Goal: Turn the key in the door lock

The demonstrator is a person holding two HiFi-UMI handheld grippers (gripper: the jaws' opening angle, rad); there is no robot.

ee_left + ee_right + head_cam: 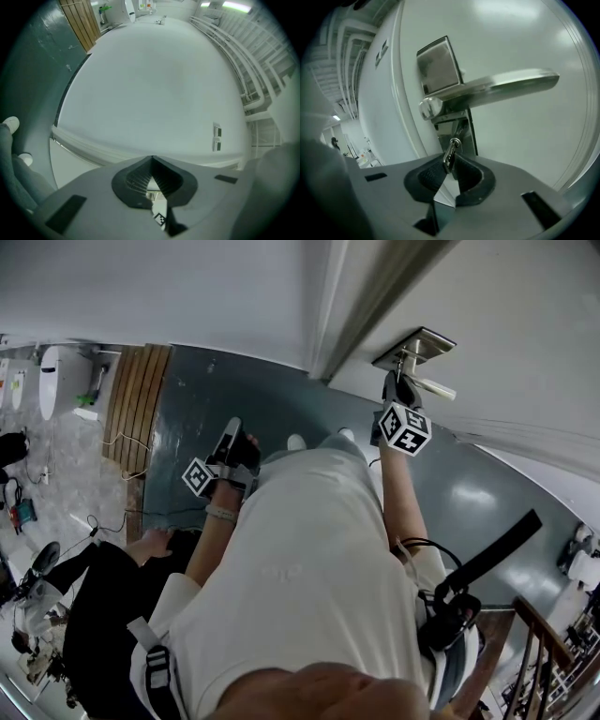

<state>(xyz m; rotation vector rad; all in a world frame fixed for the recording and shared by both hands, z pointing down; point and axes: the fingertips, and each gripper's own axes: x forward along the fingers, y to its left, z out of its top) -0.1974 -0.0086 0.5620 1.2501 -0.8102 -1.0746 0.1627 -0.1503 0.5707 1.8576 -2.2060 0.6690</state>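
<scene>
Below the lever handle [497, 86], on the steel lock plate [440, 65] of the white door [525, 37], the key [450, 154] sits in its slot. Its head sticks out toward the camera and leans a little off upright. The right gripper [449, 165] has its jaws pinched on that key head, the dark pads pressing it from both sides. By my reading the turning step is in hand: the grip is made. The next move calls for a roll about the key's own line, with the pinch kept firm and no prying sideways or knocking the handle above. The left gripper [152, 159] is closed on nothing, held well apart from the lock and facing a bare white wall [154, 84].
</scene>
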